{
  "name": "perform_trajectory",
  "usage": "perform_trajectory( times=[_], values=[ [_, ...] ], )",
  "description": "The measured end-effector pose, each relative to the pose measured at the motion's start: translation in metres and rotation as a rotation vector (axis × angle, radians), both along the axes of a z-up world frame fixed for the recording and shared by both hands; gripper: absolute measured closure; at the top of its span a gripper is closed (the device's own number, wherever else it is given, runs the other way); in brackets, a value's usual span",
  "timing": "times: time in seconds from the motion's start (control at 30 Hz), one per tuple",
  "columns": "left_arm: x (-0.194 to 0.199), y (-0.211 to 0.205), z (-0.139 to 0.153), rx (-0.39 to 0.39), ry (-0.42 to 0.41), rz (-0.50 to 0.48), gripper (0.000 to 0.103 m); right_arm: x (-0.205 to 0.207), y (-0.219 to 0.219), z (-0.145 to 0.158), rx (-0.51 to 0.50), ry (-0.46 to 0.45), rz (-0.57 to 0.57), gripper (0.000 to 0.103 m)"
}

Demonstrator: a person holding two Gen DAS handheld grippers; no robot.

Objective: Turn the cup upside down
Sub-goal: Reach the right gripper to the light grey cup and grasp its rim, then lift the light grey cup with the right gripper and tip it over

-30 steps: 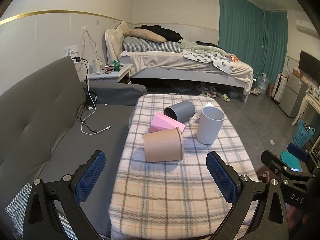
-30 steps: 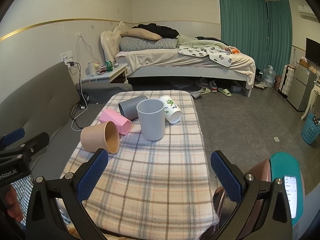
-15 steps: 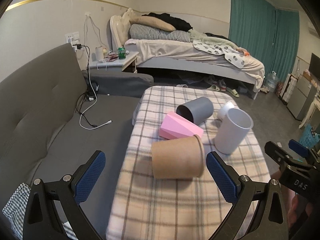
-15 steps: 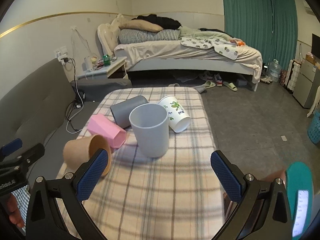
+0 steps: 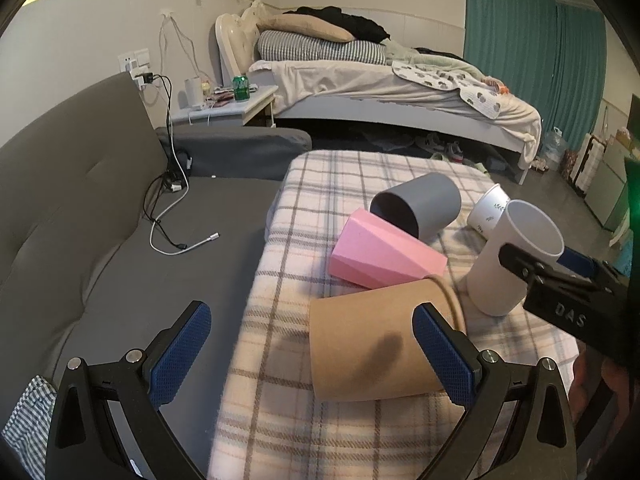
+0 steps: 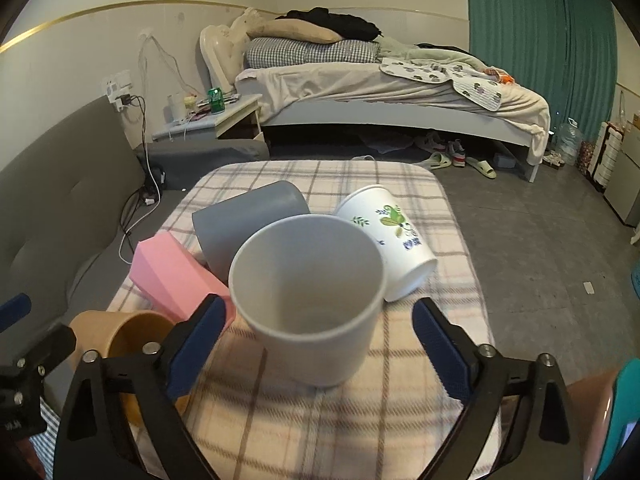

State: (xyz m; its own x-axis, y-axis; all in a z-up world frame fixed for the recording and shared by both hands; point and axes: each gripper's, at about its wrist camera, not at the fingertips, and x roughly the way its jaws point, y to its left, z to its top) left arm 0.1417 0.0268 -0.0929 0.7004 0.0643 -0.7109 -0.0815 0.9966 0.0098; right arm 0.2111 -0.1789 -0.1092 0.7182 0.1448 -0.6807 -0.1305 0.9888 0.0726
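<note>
A light grey cup [image 6: 312, 300] stands upright on the plaid-covered table [image 6: 340, 432], mouth up. My right gripper [image 6: 316, 344] is open, its blue pads on either side of this cup, not touching. The cup also shows in the left wrist view [image 5: 508, 260], with the right gripper's arm in front of it. My left gripper [image 5: 312, 356] is open around a brown paper cup [image 5: 372, 348] lying on its side; its right pad [image 5: 440, 356] is in front of the cup.
A pink faceted cup [image 5: 380, 256], a dark grey cup [image 5: 420, 204] and a white printed paper cup [image 6: 392, 240] lie on their sides behind. A grey sofa [image 5: 100, 220] with cables is at the left. A bed [image 6: 380, 92] stands beyond.
Both grippers have moved forward toward the cups. The light grey cup now sits between the right pads, and the brown cup between the left pads.
</note>
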Motion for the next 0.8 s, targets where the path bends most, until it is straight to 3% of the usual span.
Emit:
perform_trajectory(
  times=[0.03,0.1,0.37,0.63,0.8],
  values=[
    [0.001,0.000,-0.001,-0.001,0.003,0.000,0.000,0.003,0.001,-0.002,-0.003,0.002,0.007,0.017],
    [0.003,0.000,-0.002,0.000,0.009,-0.002,0.000,0.007,0.003,-0.003,-0.009,0.007,0.016,0.030],
    [-0.012,-0.003,0.019,0.013,-0.027,-0.011,0.000,-0.016,-0.003,0.018,0.008,0.018,0.024,0.031],
    [-0.062,0.005,0.057,0.002,-0.093,-0.006,0.000,-0.101,-0.013,0.067,0.034,0.033,0.030,0.031],
    [-0.099,0.012,0.068,-0.010,-0.120,0.007,0.000,-0.161,-0.004,0.081,0.017,0.057,0.071,0.031]
  ],
)
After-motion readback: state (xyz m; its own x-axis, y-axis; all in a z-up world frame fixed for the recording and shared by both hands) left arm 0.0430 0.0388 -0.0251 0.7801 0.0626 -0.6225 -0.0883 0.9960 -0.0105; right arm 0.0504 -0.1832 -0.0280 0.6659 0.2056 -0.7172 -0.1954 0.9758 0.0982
